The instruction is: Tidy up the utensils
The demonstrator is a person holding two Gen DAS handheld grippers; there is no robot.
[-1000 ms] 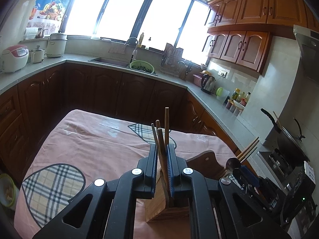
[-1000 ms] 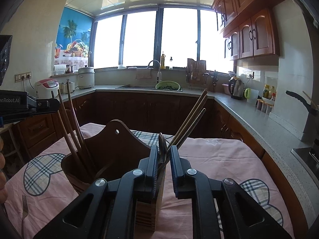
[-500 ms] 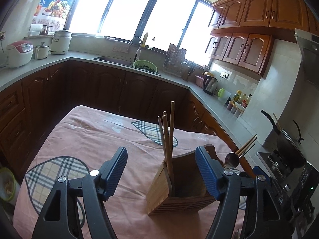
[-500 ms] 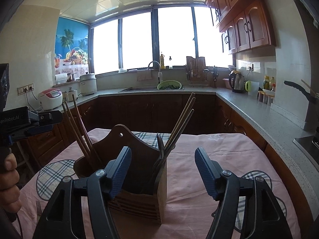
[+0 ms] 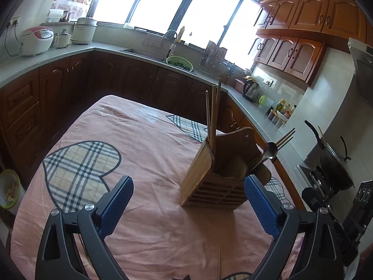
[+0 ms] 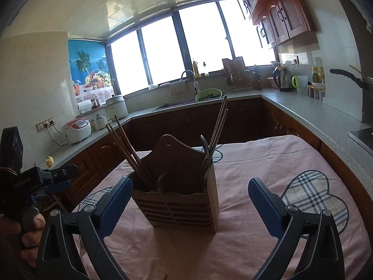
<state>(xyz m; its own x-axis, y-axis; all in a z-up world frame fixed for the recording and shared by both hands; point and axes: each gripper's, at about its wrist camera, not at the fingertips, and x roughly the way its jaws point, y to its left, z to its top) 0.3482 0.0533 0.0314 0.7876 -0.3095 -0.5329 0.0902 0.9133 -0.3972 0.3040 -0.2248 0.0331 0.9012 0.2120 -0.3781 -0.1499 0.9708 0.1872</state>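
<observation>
A wooden utensil holder [image 5: 209,186] [image 6: 179,207] stands on the pink tablecloth. Wooden chopsticks [image 5: 213,114] lean up from one compartment. A metal spoon [image 5: 270,150] and more chopsticks [image 6: 219,123] stand in another. A second bunch of chopsticks [image 6: 126,144] leans left. My left gripper [image 5: 188,200] is open and empty, drawn back in front of the holder. My right gripper [image 6: 190,204] is open and empty, on the holder's other side. A single chopstick [image 5: 218,264] lies on the cloth near the left gripper. The left gripper also shows at the left edge of the right wrist view [image 6: 56,177].
The table [image 5: 151,233] has a pink cloth with plaid heart patches [image 5: 79,168]. Dark wooden cabinets and grey counters wrap around it. A stove with a black pan [image 5: 333,163] is at the right. A sink with a green bowl [image 5: 179,61] is at the back.
Both grippers opened, let go of the chopsticks and the spoon in the holder, and pulled back and up from it.
</observation>
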